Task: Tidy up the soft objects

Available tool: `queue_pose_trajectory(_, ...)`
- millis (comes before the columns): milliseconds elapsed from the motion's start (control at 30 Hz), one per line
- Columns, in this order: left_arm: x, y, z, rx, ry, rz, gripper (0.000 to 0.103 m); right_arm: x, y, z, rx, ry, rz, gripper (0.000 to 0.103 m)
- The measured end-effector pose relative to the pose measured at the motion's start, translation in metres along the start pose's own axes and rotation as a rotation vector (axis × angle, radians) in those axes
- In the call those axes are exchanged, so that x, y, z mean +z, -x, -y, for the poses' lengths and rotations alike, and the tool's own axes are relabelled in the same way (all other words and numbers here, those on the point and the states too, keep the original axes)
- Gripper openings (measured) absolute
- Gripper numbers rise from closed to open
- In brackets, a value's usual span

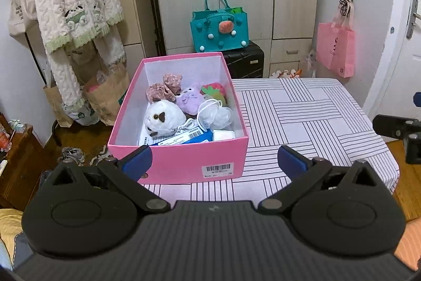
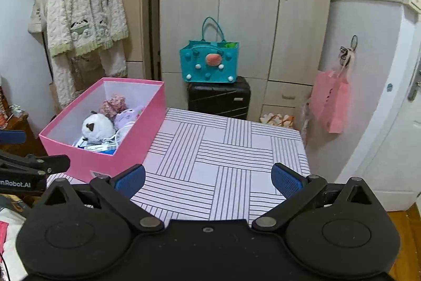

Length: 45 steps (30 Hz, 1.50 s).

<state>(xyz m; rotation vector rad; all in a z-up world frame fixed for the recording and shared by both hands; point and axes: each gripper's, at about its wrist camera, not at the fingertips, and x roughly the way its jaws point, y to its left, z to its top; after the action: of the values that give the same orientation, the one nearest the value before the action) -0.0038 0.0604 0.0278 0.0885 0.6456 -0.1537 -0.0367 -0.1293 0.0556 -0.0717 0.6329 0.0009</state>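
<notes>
Both my grippers, left [image 1: 214, 162] and right [image 2: 208, 179], gape empty before the pink box [image 1: 184, 157], mid-frame, holding a white plush [image 1: 163, 119] and a purple plush [image 1: 188, 100].

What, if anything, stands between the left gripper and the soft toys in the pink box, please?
Nothing visible. The left gripper is open and faces the pink box, whose top is open. Only the box's near wall lies ahead, so the white plush would be reached from above.

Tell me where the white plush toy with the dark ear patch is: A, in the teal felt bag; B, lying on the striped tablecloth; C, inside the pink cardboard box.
C: the white plush toy lies inside the pink cardboard box, among other soft items.
</notes>
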Motion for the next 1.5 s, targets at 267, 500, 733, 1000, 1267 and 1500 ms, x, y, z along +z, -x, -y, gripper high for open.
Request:
queue_pose_trajectory(267,-0.009,0.003,0.0,0.019,0.011,0.038,0.103,-0.007,0.003,-0.005,-0.027,0.015,0.019,0.103)
queue_pose_trajectory(500,-0.013,0.003,0.0,0.007,0.022,0.039,0.103,-0.012,0.006,-0.008,-0.022,0.021,0.029,0.103)
queue_pose_trajectory(733,-0.015,-0.003,-0.001,0.003,0.035,0.031,0.103,-0.017,0.006,-0.01,-0.08,0.044,0.059,0.103)
queue_pose_trajectory(1000,-0.015,-0.007,-0.001,0.008,0.036,0.036,0.103,-0.019,-0.002,-0.005,-0.1,0.028,0.063,0.103)
queue_pose_trajectory(1267,-0.02,-0.006,0.006,0.038,0.037,0.095,0.103,-0.024,-0.001,0.004,-0.085,-0.002,0.092,0.103)
queue_pose_trajectory(1500,-0.024,-0.003,0.007,0.055,0.042,0.141,0.103,-0.026,0.003,0.002,-0.073,0.006,0.129,0.103)
